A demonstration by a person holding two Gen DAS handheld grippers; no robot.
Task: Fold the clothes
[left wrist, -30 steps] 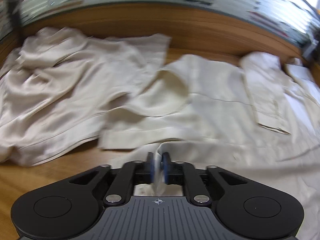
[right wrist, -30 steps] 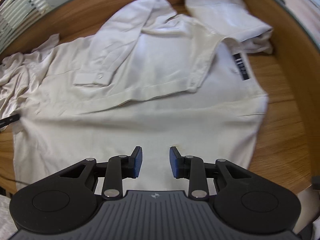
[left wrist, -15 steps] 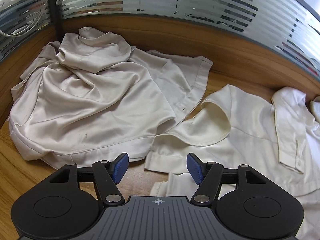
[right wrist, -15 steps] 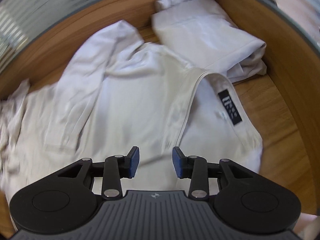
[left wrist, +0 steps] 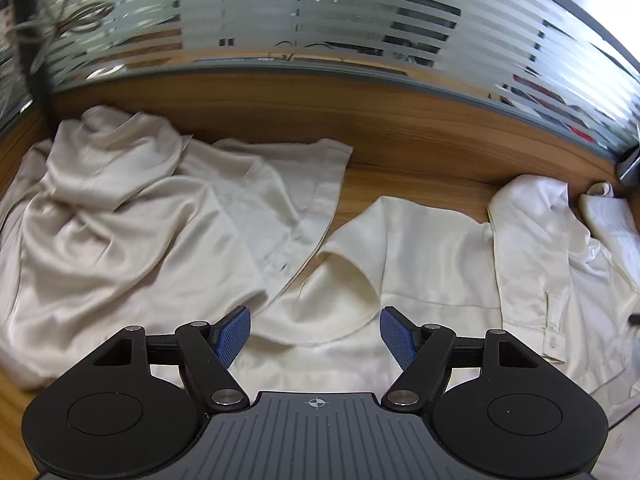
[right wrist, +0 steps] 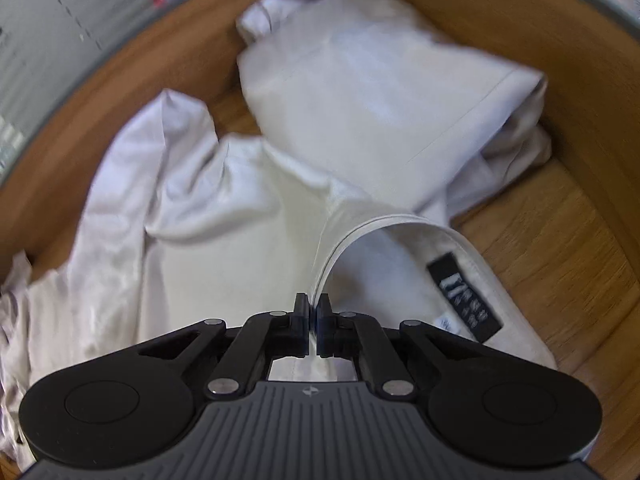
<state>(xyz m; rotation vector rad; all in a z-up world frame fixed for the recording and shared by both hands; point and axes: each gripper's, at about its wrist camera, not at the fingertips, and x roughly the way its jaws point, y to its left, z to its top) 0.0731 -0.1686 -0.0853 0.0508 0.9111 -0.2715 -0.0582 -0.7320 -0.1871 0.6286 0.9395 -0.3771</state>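
The light brown wood-grain tabletop [left wrist: 404,184] carries a raised wooden back edge [left wrist: 360,120] of the same tone along its far side. Directly above that edge stands a glass partition with frosted horizontal stripes [left wrist: 320,20]. At the partition's left end a dark upright post [left wrist: 38,60] rises, with thin loose cables [left wrist: 76,16] looped near it, blurred.

Bare wooden table [left wrist: 404,184] lies open between crumpled shirt [left wrist: 120,240] and wall.
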